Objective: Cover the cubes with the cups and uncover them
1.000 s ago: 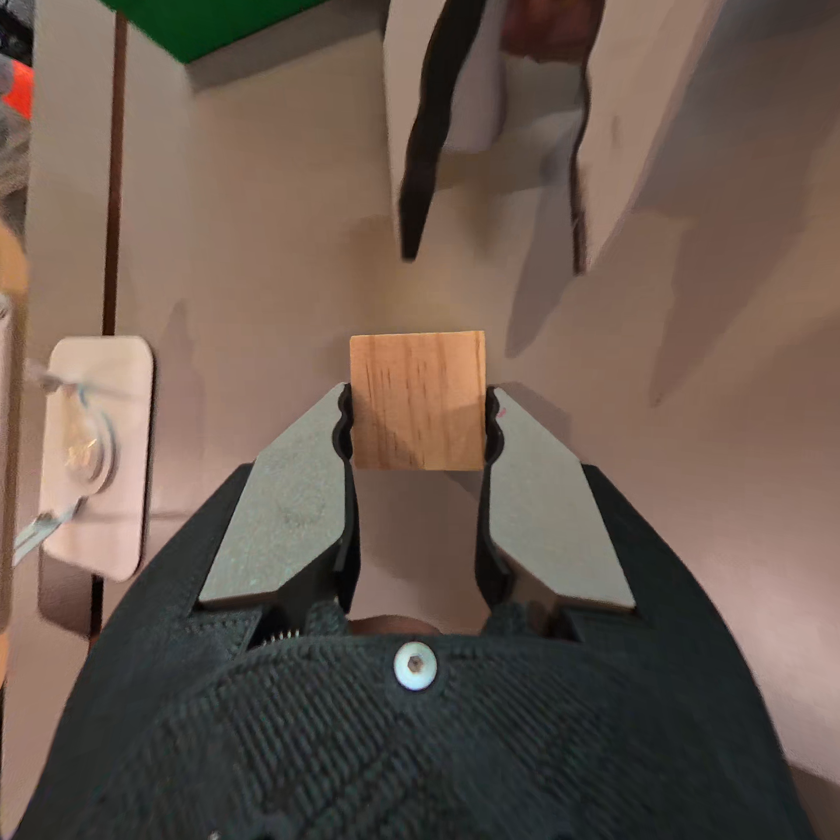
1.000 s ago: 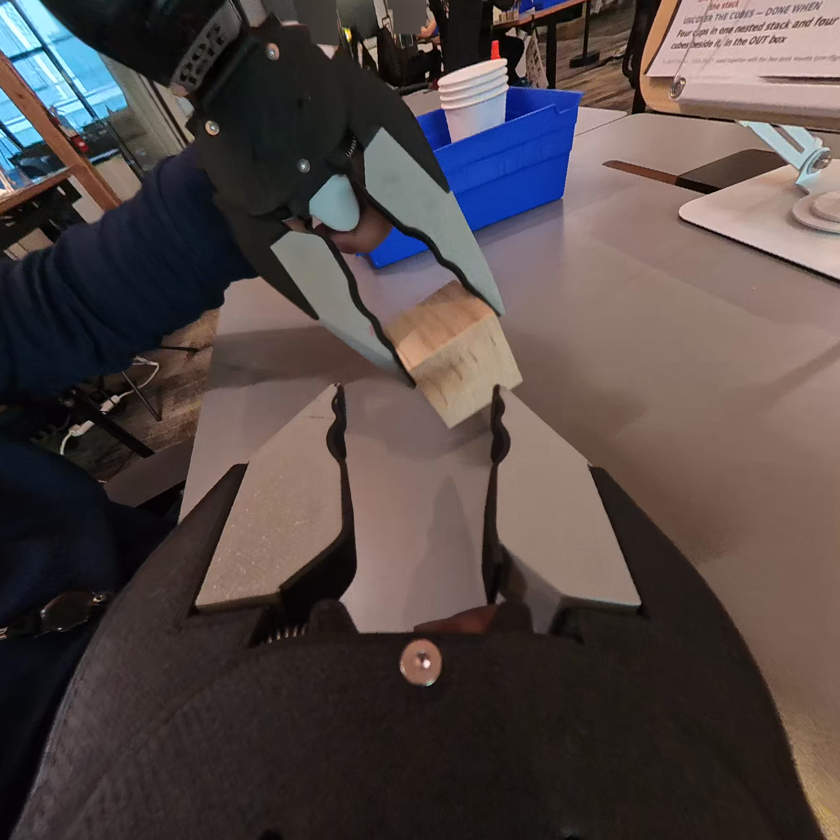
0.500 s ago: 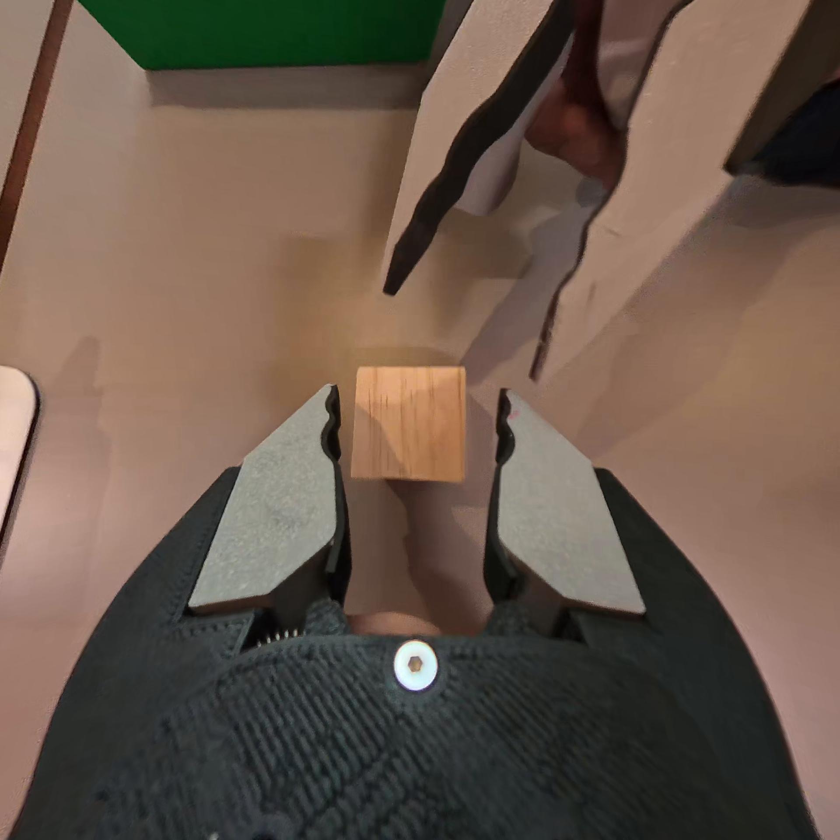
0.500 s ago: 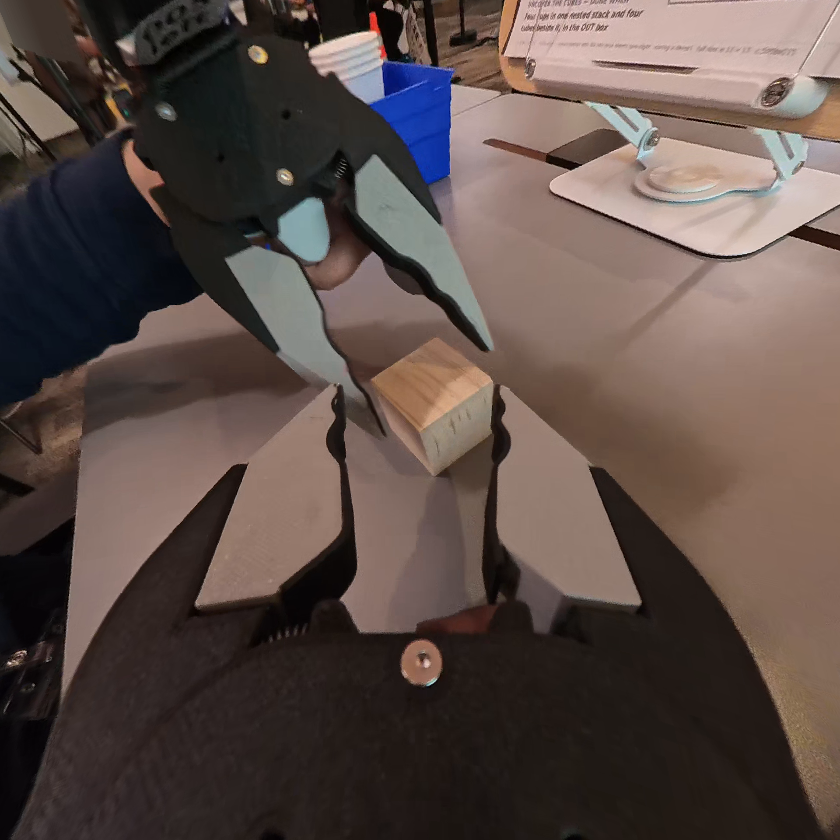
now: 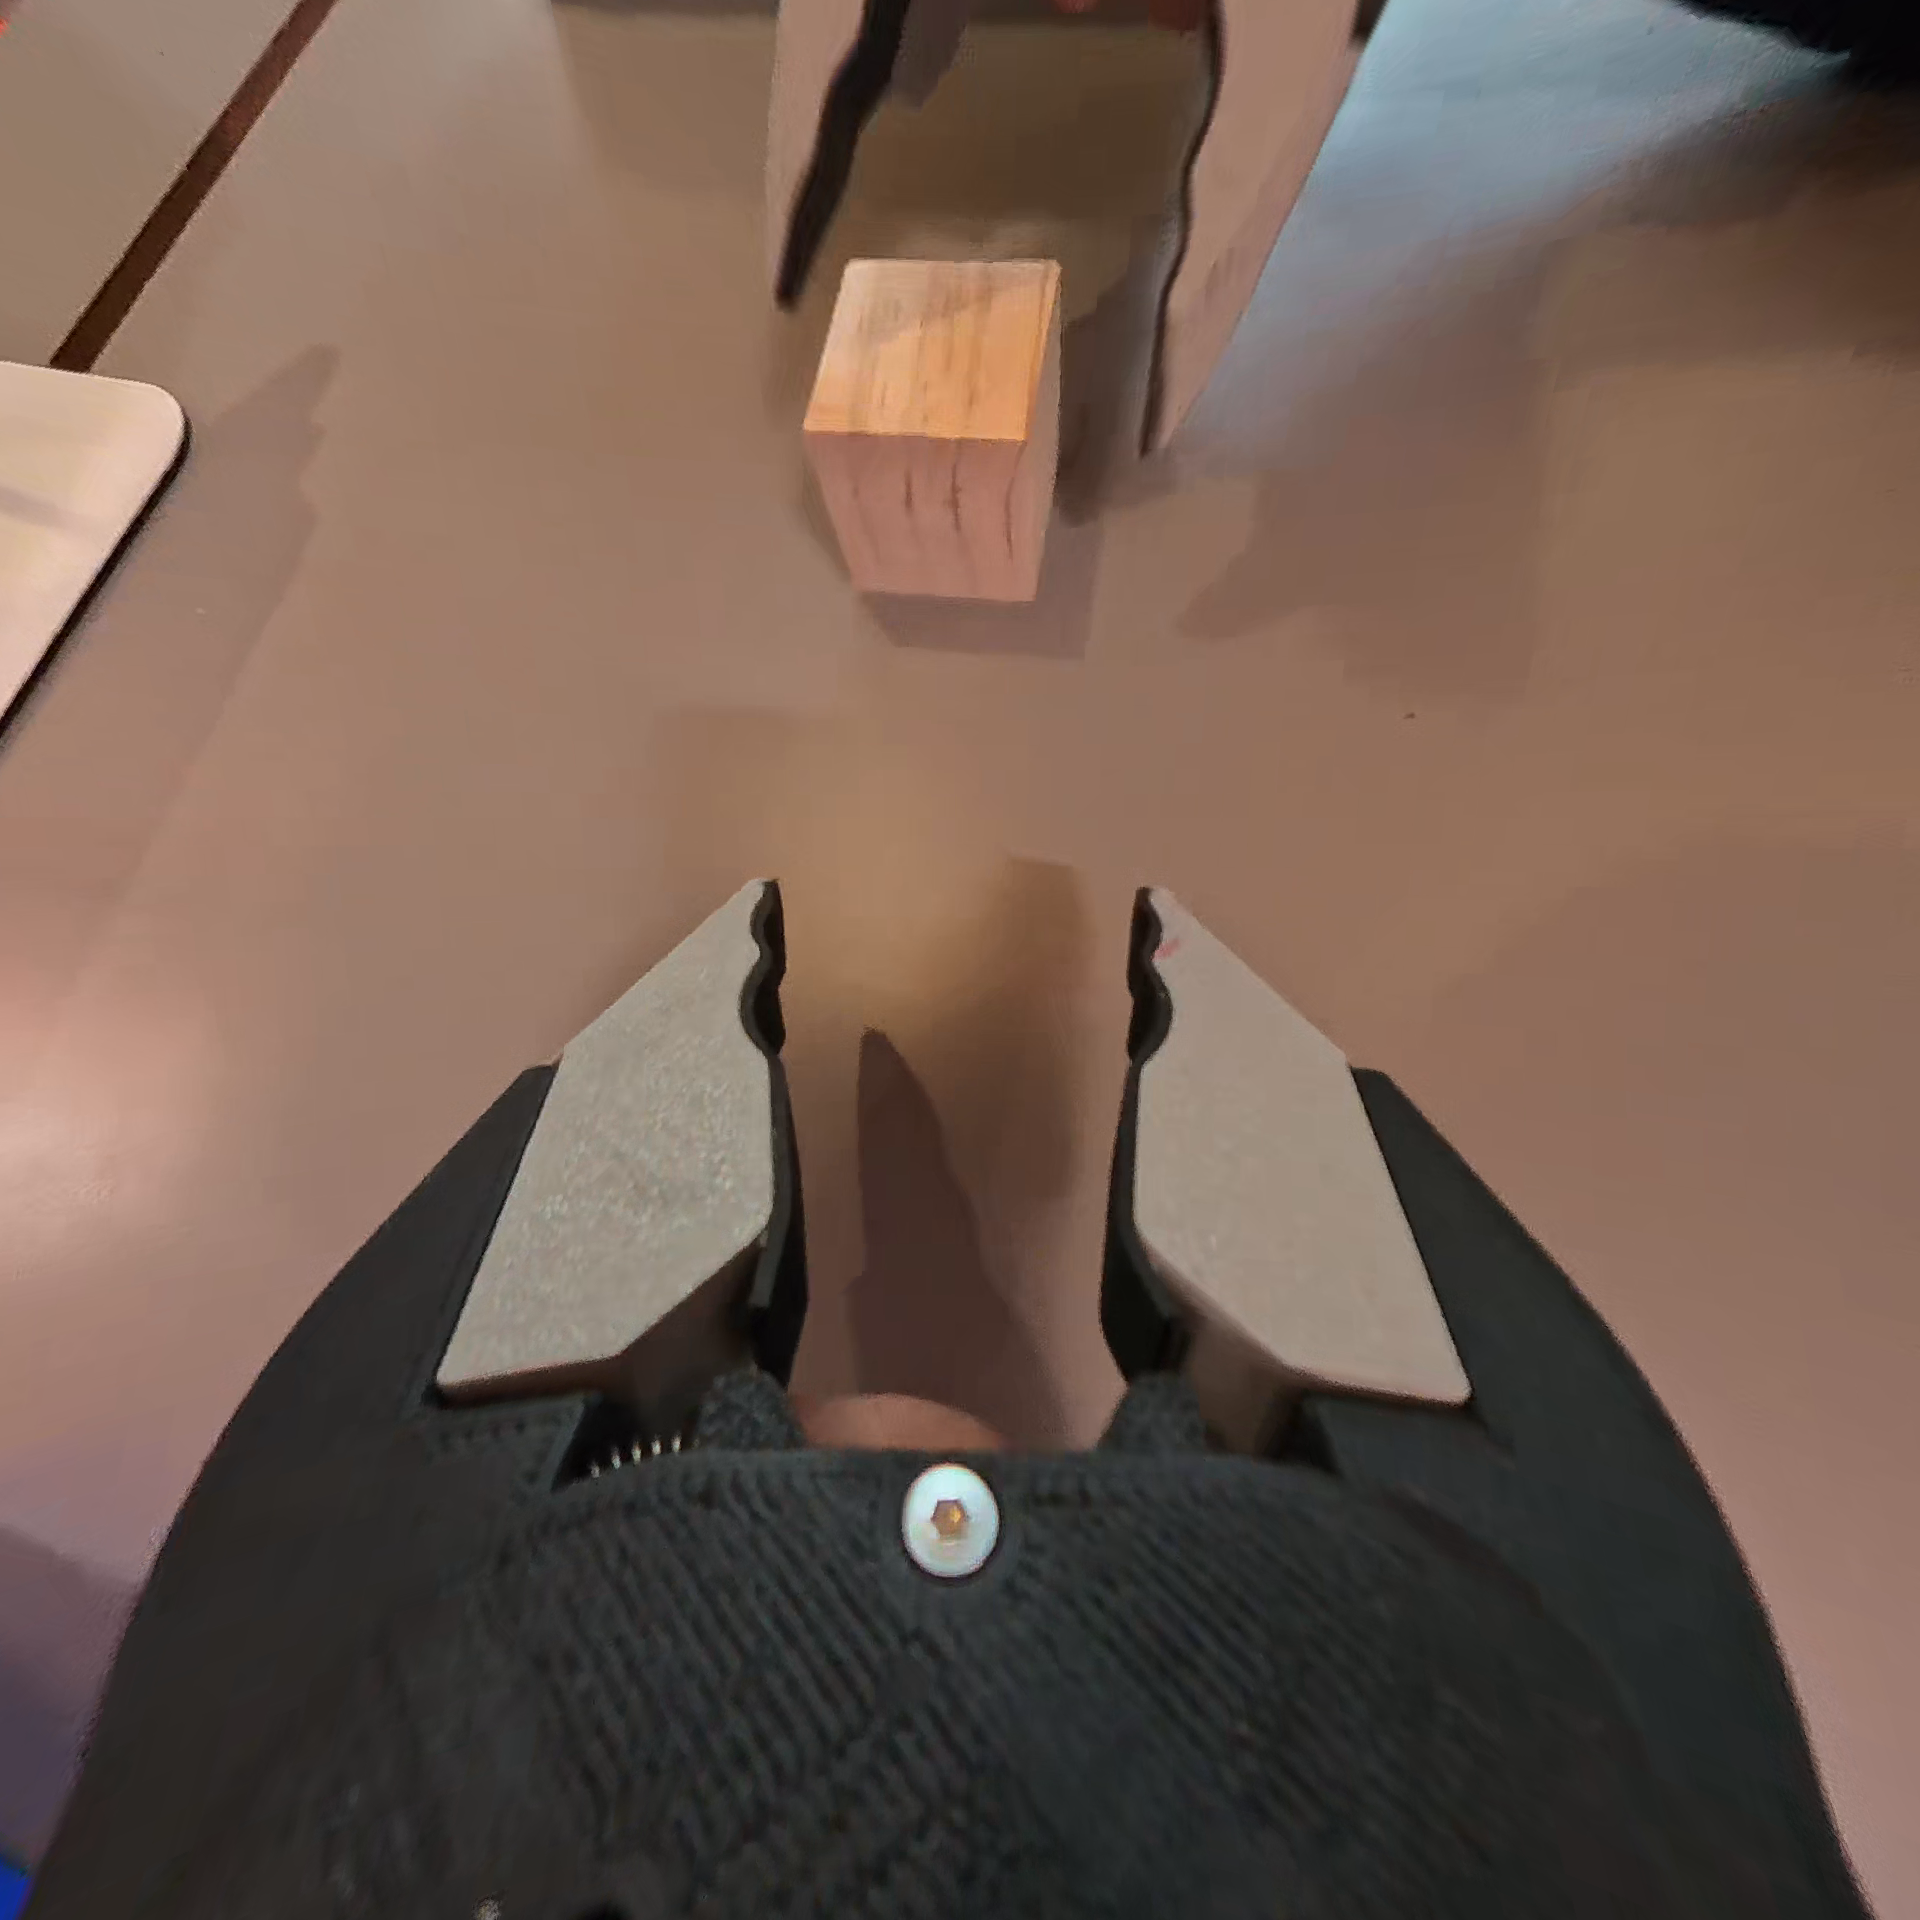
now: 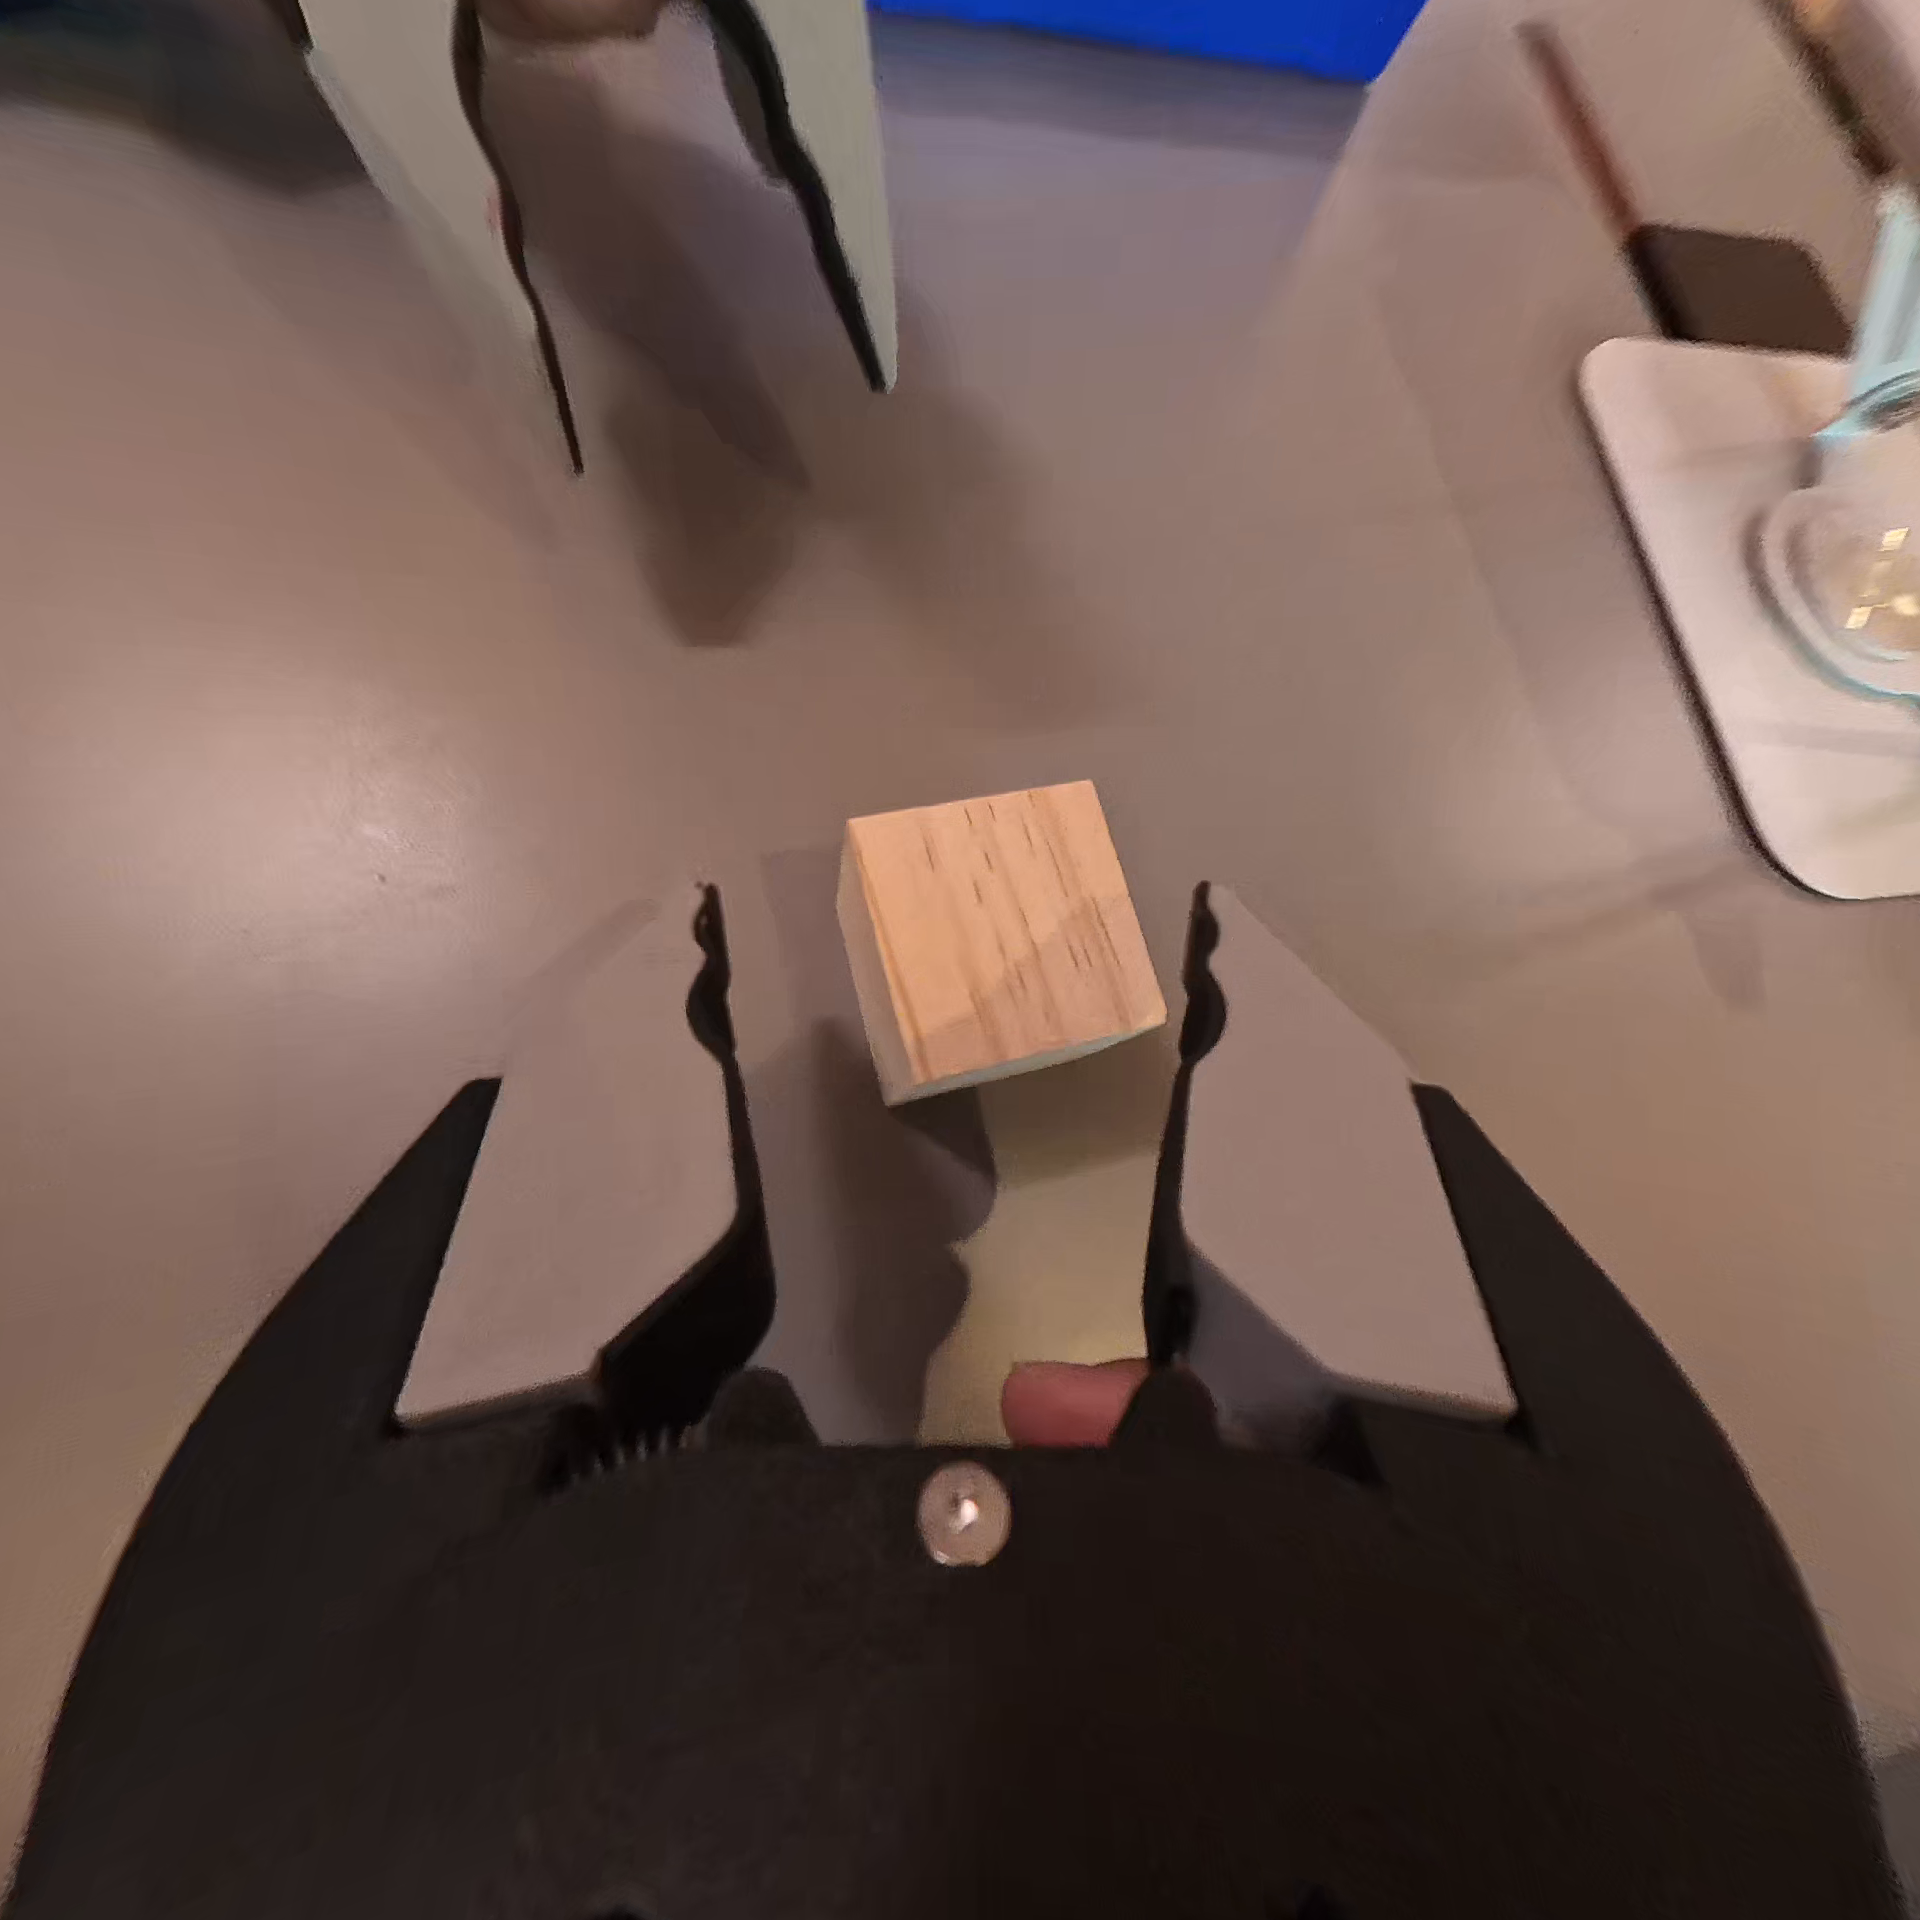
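Observation:
A light wooden cube [image 6: 997, 935] rests on the grey table [image 6: 312, 727]. In the right wrist view it sits between my right gripper's [image 6: 951, 904] two fingertips, with a gap on each side, so the gripper is open around it and not gripping. My left gripper [image 5: 956, 935] is open and empty, drawn back from the cube [image 5: 935, 426], which stands ahead of it. The right gripper's fingers [image 5: 1236, 208] show behind the cube in the left wrist view. The left gripper [image 6: 727, 426] shows at the top of the right wrist view. No cup is in view.
A white stand base [image 6: 1714, 623] with a pale blue foot sits to the right and also shows in the left wrist view [image 5: 62, 499]. A blue bin's edge [image 6: 1122, 21] lies at the far side. A dark flat object [image 6: 1725, 281] lies beside the base.
My left gripper let go of the cube, set it on the table and drew back. My right gripper opened wider and moved in over the cube.

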### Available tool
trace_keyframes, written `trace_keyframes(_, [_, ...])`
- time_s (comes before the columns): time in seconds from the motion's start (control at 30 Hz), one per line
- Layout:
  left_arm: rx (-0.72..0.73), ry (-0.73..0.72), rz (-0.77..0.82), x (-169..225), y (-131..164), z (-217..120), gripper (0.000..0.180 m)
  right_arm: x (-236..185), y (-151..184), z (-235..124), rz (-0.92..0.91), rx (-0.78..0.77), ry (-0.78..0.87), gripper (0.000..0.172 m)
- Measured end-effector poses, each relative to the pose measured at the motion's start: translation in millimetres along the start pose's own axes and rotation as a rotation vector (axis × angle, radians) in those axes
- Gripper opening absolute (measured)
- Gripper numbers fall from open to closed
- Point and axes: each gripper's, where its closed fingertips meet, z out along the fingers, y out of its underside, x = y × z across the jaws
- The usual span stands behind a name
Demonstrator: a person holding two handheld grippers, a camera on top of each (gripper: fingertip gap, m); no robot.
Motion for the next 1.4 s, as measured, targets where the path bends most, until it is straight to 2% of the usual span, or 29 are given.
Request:
trace_keyframes(0.1, [0.026,-0.023,-0.054,-9.4,1.8,-1.9,0.059,10.3,17.4,13.6,-0.047,-0.146,-0.023,0.061])
trace_keyframes(0.27, [-0.006,-0.086,-0.126,-29.0,15.8,1.1,0.057,18.2,33.9,0.6,-0.079,-0.194,-0.030,0.060])
trace_keyframes(0.47, [-0.008,-0.089,-0.144,-29.7,16.9,3.5,0.057,37.0,62.5,-24.9,-0.010,-0.244,0.033,0.060])
trace_keyframes(0.63, [-0.039,-0.093,-0.132,-26.6,20.3,6.0,0.059,35.8,68.5,-31.1,0.010,-0.231,0.028,0.060])
trace_keyframes(0.7, [-0.006,-0.077,-0.163,-21.1,14.1,2.1,0.061,35.7,69.2,-32.3,0.017,-0.229,0.034,0.060])
trace_keyframes(0.8, [0.104,-0.085,-0.241,-15.9,-11.3,-26.8,0.066,40.3,60.1,-37.7,0.040,-0.178,0.086,0.071])
trace_keyframes(0.93, [0.110,-0.232,-0.212,-35.5,-19.7,-109.0,0.067,34.3,24.8,-50.5,0.040,-0.028,0.079,0.071])
trace_keyframes(0.97, [0.083,-0.296,-0.214,-48.4,-13.5,-133.0,0.067,32.1,16.9,-52.9,0.033,0.005,0.077,0.071])
trace_keyframes(1.03, [-0.009,-0.521,-0.301,-93.3,16.6,-184.2,0.064,28.0,7.0,-55.1,0.015,0.045,0.077,0.070])
trace_keyframes(1.07, [-0.085,-0.610,-0.376,-113.3,39.9,-206.9,0.065,27.0,4.8,-54.9,0.007,0.051,0.080,0.070])
trace_keyframes(1.13, [-0.262,-0.676,-0.487,-135.1,90.6,-236.6,0.077,25.4,2.5,-52.9,-0.003,0.055,0.080,0.070])
trace_keyframes(1.2, [-0.439,-0.691,-0.495,-146.7,135.5,-253.7,0.079,22.5,0.7,-49.4,0.003,0.060,0.060,0.070])
trace_keyframes(1.27, [-0.609,-0.679,-0.423,-154.7,170.7,-267.0,0.079,19.2,0.2,-45.6,0.009,0.062,0.039,0.070])
trace_keyframes(1.3, [-0.667,-0.636,-0.365,-155.3,181.3,-268.8,0.078,17.8,0.4,-43.8,0.010,0.062,0.031,0.070])
trace_keyframes(1.4, [-0.701,-0.425,-0.134,-142.3,191.6,-257.0,0.070,15.1,2.7,-38.9,0.011,0.048,0.017,0.070])
